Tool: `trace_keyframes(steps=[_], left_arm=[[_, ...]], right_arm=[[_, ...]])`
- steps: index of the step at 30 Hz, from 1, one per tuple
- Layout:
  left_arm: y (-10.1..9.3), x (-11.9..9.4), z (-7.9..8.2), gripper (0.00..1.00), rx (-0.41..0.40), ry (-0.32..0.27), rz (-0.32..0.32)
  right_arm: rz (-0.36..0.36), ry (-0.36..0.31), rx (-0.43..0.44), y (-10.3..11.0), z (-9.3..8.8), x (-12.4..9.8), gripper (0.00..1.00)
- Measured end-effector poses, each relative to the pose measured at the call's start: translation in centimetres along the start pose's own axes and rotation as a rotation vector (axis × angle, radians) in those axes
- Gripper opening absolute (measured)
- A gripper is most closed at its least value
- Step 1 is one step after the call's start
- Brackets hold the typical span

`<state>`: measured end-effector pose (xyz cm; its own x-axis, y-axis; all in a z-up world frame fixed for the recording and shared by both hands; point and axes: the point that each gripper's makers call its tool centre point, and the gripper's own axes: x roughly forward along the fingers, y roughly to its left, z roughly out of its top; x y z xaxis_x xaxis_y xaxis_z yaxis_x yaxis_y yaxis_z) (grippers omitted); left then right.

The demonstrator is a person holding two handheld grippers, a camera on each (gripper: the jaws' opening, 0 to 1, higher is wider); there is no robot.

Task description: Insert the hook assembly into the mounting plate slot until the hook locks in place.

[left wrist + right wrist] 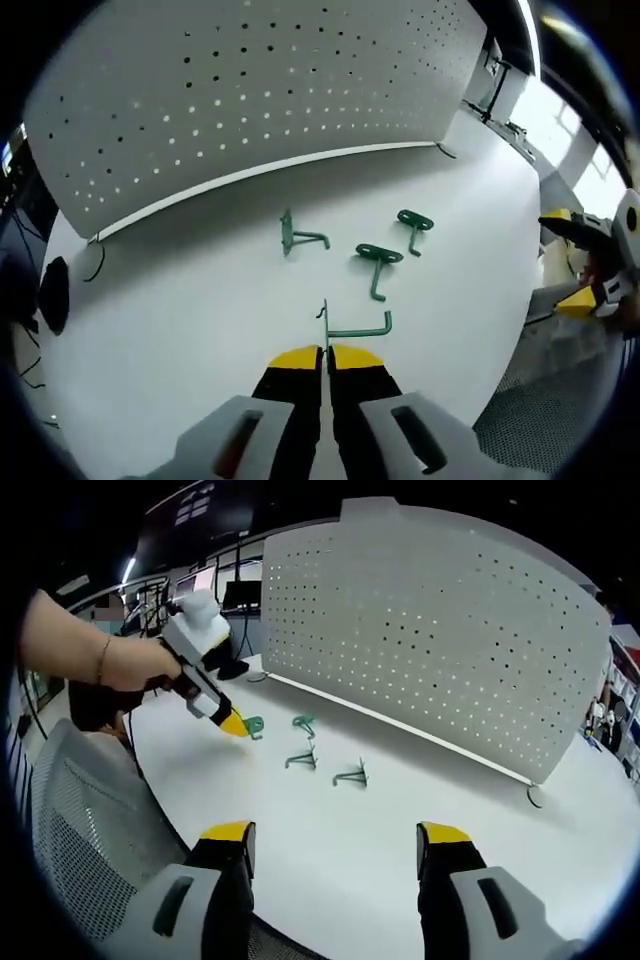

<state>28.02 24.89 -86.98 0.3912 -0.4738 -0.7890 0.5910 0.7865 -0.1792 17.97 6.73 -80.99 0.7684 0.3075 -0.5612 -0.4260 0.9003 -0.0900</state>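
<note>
My left gripper (325, 352) is shut on a green hook (358, 328), pinching its thin back plate while the hooked arm sticks out to the right, low over the white table (200, 300). In the right gripper view the same left gripper (235, 723), held by a hand (120, 660), carries that green hook (252, 725). Three more green hooks lie on the table: one (290, 235), a second (378, 262), a third (413, 222). The white perforated mounting plate (260, 90) stands upright behind them. My right gripper (336, 832) is open and empty near the table's edge.
The right gripper (570, 258) shows at the table's right side in the left gripper view. A mesh chair back (70, 830) is beside the table edge. A black cable (95, 262) lies near the plate's left foot. Monitors (240, 592) stand behind the table.
</note>
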Motion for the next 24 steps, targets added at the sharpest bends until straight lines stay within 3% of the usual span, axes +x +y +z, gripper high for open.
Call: trace_keyframes(steps=[7, 13, 16, 24], left_arm=[[-1.8, -1.7, 2.4, 0.01, -0.007, -0.109, -0.034], [-3.5, -2.9, 3.3, 0.01, -0.017, -0.162, -0.068], [-4.2, -3.4, 3.6, 0.01, -0.042, -0.194, -0.085], [-6.3, -4.7, 4.9, 0.01, -0.058, -0.276, -0.119]], right_arm=[[-0.012, -0.005, 0.055, -0.8, 0.0, -0.1, 0.63], [-0.007, -0.037, 0.119, -1.1, 0.9, -0.4, 0.59], [0.016, -0.076, 0.232, -0.9, 2.1, -0.5, 0.57], [0.132, -0.155, 0.343, 1.7, 6.6, 0.0, 0.43]])
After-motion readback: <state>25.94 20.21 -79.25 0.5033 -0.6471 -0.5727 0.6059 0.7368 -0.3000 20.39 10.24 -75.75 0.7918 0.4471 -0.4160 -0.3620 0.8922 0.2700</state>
